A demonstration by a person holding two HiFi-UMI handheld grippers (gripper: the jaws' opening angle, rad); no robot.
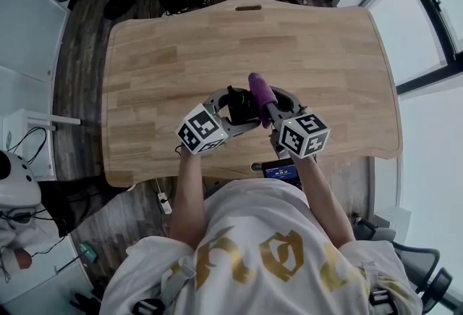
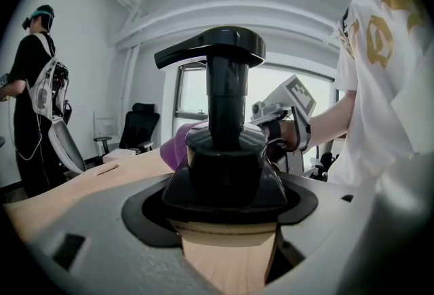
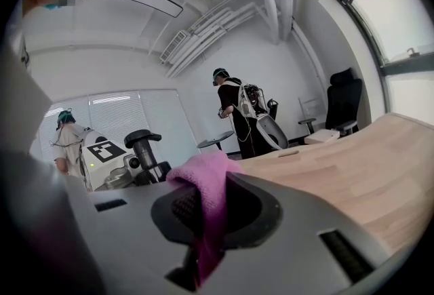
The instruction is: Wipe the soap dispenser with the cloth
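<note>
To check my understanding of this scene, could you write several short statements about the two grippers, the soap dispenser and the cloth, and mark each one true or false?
1. The left gripper is shut on the black soap dispenser. True.
2. The right gripper is empty. False: its fingers grip the pink-purple cloth.
3. The soap dispenser lies on its side. False: it stands upright, with the pump head on top.
4. The cloth is close beside the soap dispenser, above the wooden table. True.
5. The pump head is white. False: it is black.
</note>
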